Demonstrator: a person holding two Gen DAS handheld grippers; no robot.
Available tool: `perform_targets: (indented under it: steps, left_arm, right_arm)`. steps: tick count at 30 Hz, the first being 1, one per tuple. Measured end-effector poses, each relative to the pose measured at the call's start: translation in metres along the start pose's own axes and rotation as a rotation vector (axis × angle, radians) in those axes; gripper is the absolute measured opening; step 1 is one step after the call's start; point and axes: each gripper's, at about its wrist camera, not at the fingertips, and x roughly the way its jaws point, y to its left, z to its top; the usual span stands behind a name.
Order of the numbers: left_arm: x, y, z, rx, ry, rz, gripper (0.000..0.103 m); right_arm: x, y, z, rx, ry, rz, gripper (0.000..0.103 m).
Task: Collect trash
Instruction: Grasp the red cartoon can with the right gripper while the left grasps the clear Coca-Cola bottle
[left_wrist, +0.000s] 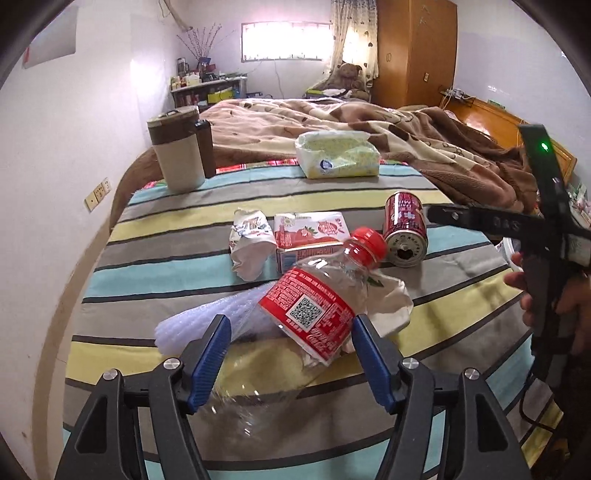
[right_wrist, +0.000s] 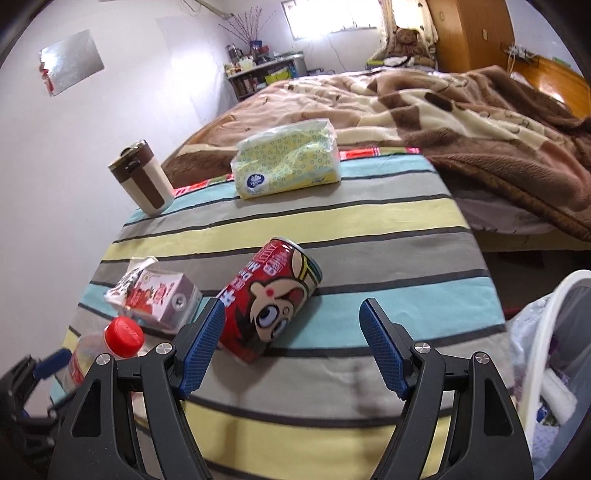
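One bottle (left_wrist: 314, 310), one can (right_wrist: 269, 299), one carton (left_wrist: 310, 236) on your desk (left_wrist: 443, 325) — bottle between your left gripper's (left_wrist: 291, 356) spread jaws; can beside your right gripper's (right_wrist: 291, 345) spread jaws.

I see a clear plastic bottle (left_wrist: 317, 306) with a red cap lying tilted. Behind it sit a crumpled white wrapper (left_wrist: 249, 242), a strawberry carton (left_wrist: 310, 236), and a red can (right_wrist: 267, 299) on its side.

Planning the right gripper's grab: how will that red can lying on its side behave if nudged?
The red can lies sideways on the striped cloth, so it probably rolls. Its opened top suggests it is empty and light. The right gripper is open.
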Motion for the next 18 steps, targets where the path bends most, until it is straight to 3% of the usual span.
perform_targets:
  steps: [10,18]
  left_arm:
    - [0.014,0.0,-0.009,-0.018,0.055,-0.029,0.067]
    - [0.019,0.007,-0.012,-0.112,0.074,-0.075,0.067]
  right_arm:
    - [0.025,0.011,0.016,0.023,0.05,-0.005,0.078]
    - [0.046,0.025,0.016,-0.023,0.117,-0.053,0.078]
